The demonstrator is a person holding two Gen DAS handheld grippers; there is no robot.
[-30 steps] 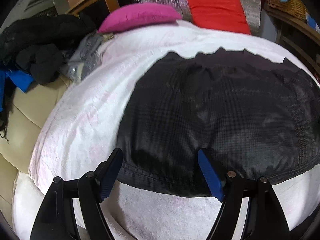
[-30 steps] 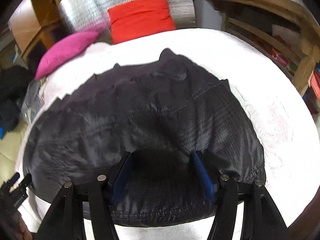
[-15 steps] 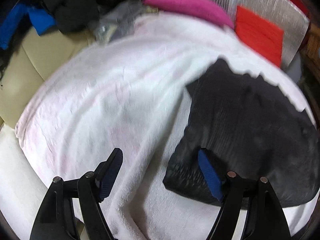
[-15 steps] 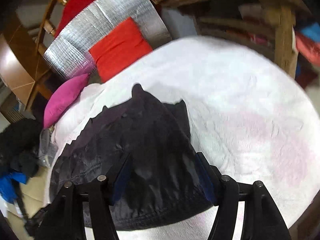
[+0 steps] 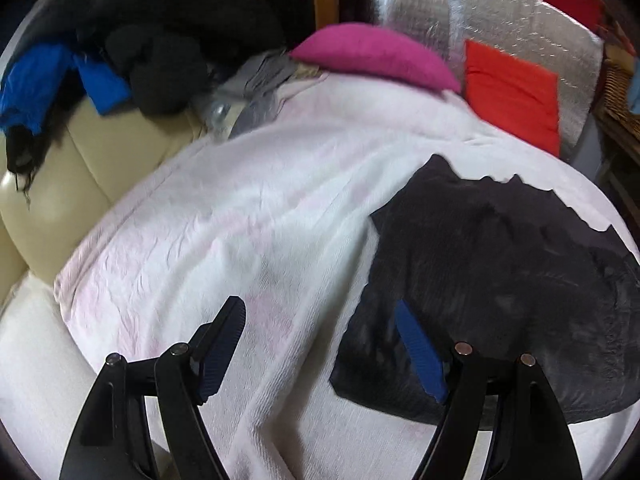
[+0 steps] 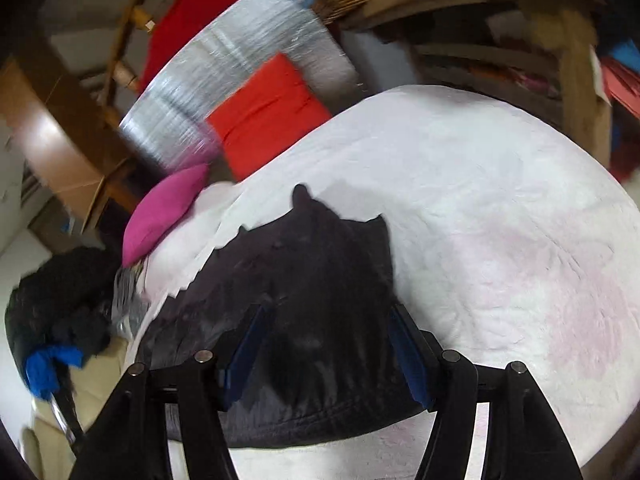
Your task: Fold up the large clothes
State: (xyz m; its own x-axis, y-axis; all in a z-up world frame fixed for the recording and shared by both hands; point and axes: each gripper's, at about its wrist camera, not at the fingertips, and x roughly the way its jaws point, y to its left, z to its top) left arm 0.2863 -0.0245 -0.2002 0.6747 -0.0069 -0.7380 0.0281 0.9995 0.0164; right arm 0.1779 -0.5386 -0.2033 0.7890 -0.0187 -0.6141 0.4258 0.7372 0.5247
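Observation:
A black quilted garment point(image 5: 500, 280) lies folded flat on a white blanket point(image 5: 240, 220); it also shows in the right wrist view point(image 6: 312, 280). My left gripper point(image 5: 320, 344) is open and empty, held above the blanket at the garment's left edge, with its right finger point(image 5: 420, 356) over the black fabric. My right gripper point(image 6: 328, 348) is open and empty, above the garment's near right part.
A magenta pillow point(image 5: 372, 56) and a red cushion point(image 5: 512, 96) lie at the far end against a silver padded panel point(image 5: 500, 20). A pile of dark and blue clothes point(image 5: 100, 40) sits on a cream sofa point(image 5: 52, 168) at left. Wooden shelving point(image 6: 520, 40) stands at right.
Both grippers swung apart: the left view turned left, so the garment slid to its right; the right view tilted and turned right. The garment itself has not moved.

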